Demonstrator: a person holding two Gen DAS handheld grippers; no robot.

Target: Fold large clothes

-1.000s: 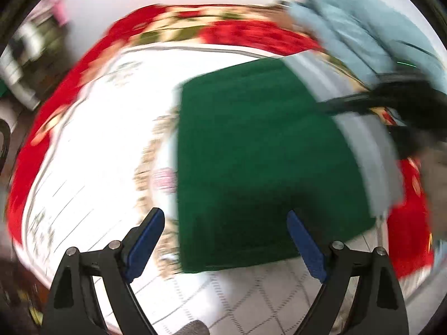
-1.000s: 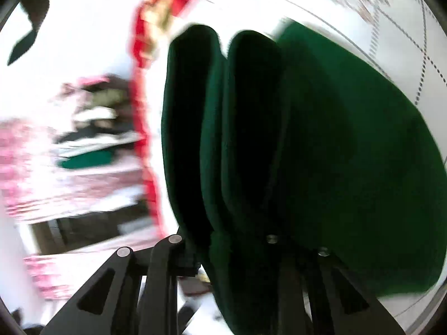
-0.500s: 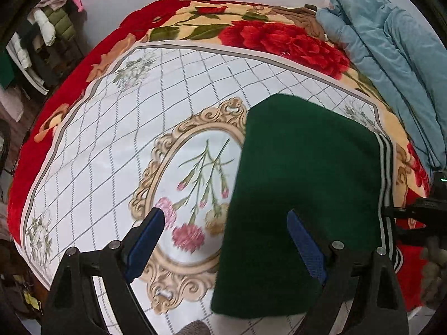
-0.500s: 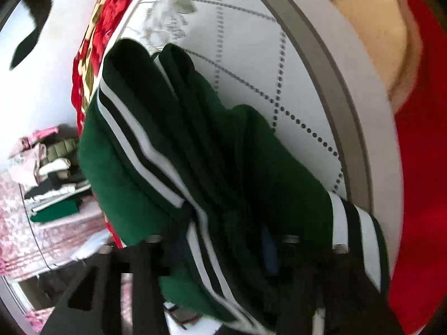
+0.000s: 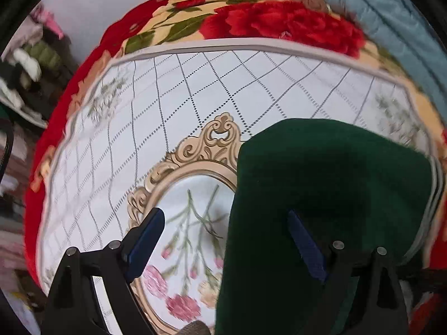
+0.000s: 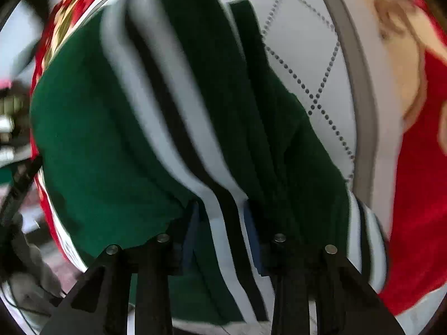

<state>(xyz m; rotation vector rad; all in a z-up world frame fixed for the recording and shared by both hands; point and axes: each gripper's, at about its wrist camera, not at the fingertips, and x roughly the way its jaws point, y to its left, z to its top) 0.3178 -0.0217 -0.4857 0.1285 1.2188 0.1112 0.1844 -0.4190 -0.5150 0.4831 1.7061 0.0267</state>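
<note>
A folded dark green garment (image 5: 329,184) with white and black stripes lies on the right part of the bed, its striped edge toward the right. My left gripper (image 5: 223,229) is open and empty, low over the garment's left edge, with one blue pad over the cloth and one over the bedspread. In the right wrist view the garment (image 6: 117,128) fills the frame in thick folds. My right gripper (image 6: 220,223) is shut on its striped edge, with cloth bunched between the pads.
The bed carries a white quilted bedspread (image 5: 173,89) with a gold frame and flower print, bordered by a red floral blanket (image 5: 279,25). A light blue quilt (image 5: 396,19) lies at the far right. Clothes are piled at the left (image 5: 30,64).
The garment has been pulled from the bed's middle to the right. My left gripper came lower and closer over its left edge. My right gripper kept its hold on the striped edge.
</note>
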